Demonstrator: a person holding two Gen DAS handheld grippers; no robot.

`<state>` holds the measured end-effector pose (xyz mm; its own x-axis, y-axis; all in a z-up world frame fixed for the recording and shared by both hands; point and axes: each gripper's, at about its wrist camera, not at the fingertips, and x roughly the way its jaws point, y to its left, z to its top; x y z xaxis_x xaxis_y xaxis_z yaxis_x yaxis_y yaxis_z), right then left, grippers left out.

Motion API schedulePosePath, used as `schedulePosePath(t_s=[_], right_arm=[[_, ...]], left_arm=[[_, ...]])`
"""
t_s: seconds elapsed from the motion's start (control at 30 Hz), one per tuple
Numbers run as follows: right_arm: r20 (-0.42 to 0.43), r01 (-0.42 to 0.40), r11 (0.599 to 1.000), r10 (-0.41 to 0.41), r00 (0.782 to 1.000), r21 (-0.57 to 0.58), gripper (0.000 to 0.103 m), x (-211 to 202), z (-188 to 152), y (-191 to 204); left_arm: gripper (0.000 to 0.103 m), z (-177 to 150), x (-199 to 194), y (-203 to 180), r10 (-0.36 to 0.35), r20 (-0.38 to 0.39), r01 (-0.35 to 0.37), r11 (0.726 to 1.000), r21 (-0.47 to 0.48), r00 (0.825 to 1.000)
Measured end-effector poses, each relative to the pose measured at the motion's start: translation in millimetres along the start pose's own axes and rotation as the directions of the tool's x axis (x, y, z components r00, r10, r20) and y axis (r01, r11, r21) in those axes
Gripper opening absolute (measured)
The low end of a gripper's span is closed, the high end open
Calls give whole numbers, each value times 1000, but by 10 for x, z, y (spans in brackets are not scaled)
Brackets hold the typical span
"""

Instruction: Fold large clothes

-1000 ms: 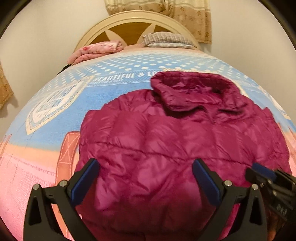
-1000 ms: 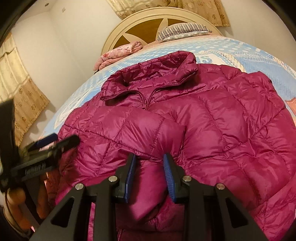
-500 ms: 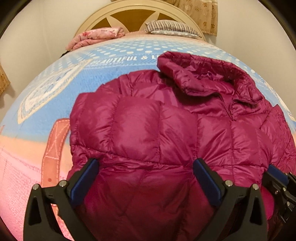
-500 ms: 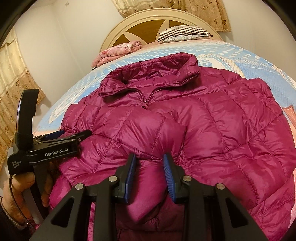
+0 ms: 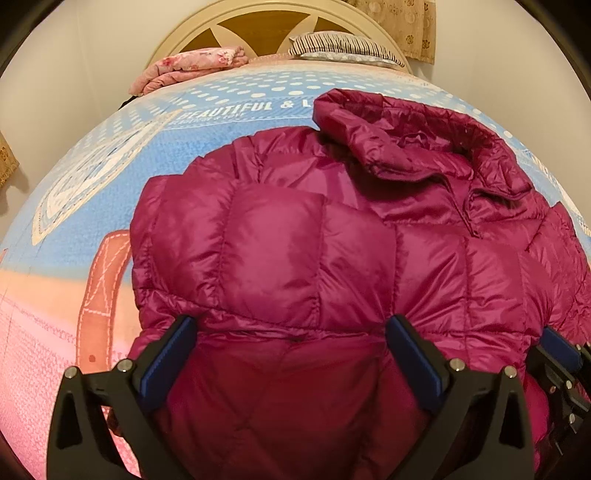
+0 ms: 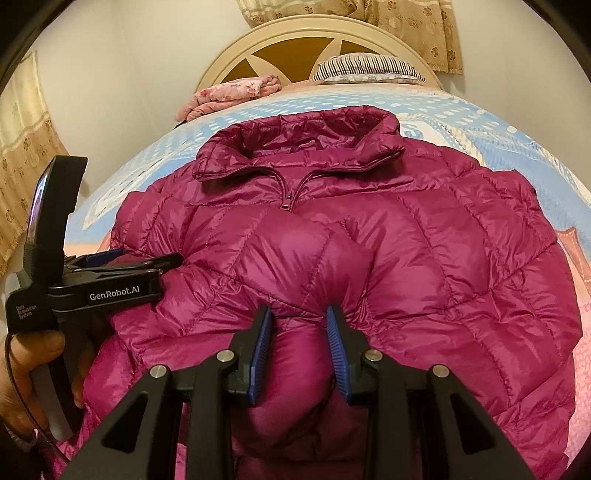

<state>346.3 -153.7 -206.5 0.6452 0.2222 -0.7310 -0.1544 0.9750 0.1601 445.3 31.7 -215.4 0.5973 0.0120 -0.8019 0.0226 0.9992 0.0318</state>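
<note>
Right wrist view: the right claw point(image 6: 298, 350) pinches a puffed fold of the shiny magenta quilted down jacket point(image 6: 424, 266) at lower centre. The jacket lies spread across the blue-and-pink patterned bed point(image 5: 92, 206) — collar toward the cream headboard point(image 6: 295, 40). The left claw point(image 5: 291, 358) is spread wide over the jacket's hem.

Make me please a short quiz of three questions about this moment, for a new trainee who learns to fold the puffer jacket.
1. True or false: the right gripper is shut on a fold of the magenta puffer jacket.
2. How does the left gripper stand? A) wide open over the jacket B) shut on the collar C) out of view
3. Fill in: the striped pillow lies against the ____.

Key: 1 true; 2 A; 3 headboard.
</note>
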Motion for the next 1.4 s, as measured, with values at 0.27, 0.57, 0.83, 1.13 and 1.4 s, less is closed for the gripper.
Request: schedulePosePath(t_s=[0.27,0.57,0.83,1.13,1.4], right_arm=[[0,-2,1000,2,1000,2,32,-3,2,-1],[1,-1,1000,1,1000,1,32,-5,0,2],[2,-13,1000,13,1000,11,32,0,-2,-12],[12,-39,999,39,999,32,33,-4,-1,-42],[18,-53,998,52,998,37,34,-17,-9,-58]], left_arm=[[103,4,1,1,-2,6,2,1000,-3,1000],[103,13,-49,9,-15,-5,15,1000,12,1000],[103,6,-4,50,-41,0,41,999,10,999],[103,6,-220,146,-83,42,82,996,23,996],[103,601,-677,160,-136,168,139,990,-6,976]])
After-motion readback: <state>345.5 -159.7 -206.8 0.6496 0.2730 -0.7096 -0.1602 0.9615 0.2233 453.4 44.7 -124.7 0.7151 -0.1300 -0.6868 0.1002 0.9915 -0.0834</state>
